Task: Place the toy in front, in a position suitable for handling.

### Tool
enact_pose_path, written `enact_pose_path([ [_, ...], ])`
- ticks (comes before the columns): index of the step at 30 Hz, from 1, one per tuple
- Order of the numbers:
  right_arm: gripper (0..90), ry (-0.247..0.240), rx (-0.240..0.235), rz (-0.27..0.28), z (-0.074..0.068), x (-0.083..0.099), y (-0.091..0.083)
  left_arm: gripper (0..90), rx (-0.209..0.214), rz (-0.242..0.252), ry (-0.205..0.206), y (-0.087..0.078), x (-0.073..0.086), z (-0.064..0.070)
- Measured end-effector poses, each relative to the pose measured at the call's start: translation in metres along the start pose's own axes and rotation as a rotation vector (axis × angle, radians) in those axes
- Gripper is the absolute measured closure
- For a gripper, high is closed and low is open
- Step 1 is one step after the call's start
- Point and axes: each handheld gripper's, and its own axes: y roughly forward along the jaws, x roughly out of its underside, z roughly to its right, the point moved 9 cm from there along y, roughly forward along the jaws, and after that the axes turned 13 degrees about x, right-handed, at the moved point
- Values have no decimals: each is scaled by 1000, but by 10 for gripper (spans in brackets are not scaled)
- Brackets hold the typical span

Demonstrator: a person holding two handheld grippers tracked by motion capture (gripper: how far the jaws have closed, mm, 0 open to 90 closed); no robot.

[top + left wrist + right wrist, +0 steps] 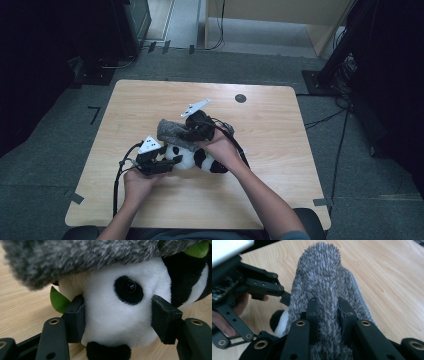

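The black-and-white plush panda [192,159] lies near the middle of the pale wooden bench [270,150], with a shaggy grey fur piece [170,130] lying over its head end. In the high view the two merge into one small heap between the hands. The left gripper view brings out what that view cannot: the panda's white face with one glossy black eye [128,288], a green felt leaf [58,300] tucked beside its cheek, and the grey fur resting on top of its head. The left gripper [117,317] has its fingers [75,318] pressed against both sides of the white head, gripping it. The right gripper view looks along the fur instead: the right gripper [328,315] is pinched shut on a ridge of the grey pile, with the left gripper's dark frame just beside it at the left and a sliver of the panda's white and black showing underneath.

The heap sits well away from every bench edge. Bare wood stretches wide toward the far side, where a small dark round disc [240,98] lies, and to both sides.
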Motion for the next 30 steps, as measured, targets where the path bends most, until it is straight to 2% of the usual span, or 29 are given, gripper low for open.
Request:
enact_pose_path([
  [3,708,10,-3,-3,3,4,3,367,-3,-1,-8,1,0,0],
  [5,686,55,-41,-12,8,8,5,371,-3,0,-9,1,0,1],
  [6,686,55,-41,-12,8,8,5,371,-3,0,-9,1,0,1],
  [7,652,76,-50,-15,12,9,6,373,-3,1,-12,1,-1,1],
  [10,653,75,-47,-15,13,10,6,375,-1,0,-15,1,-1,1],
  [12,710,55,-30,-16,13,10,6,381,1,-3,-20,1,-1,0],
  [17,742,55,-17,-21,17,11,4,385,1,-2,-21,1,-1,0],
  [19,749,64,12,-28,27,15,3,388,4,-1,-25,1,-1,0],
  [21,751,73,18,-31,31,16,3,389,4,0,-27,1,-1,0],
  [24,764,94,45,-37,47,23,2,393,8,7,-31,1,-2,-1],
  [27,765,97,60,-39,53,24,2,394,10,9,-33,1,-3,-1],
  [30,767,88,113,-38,62,25,-1,395,11,5,-30,1,-3,-1],
])
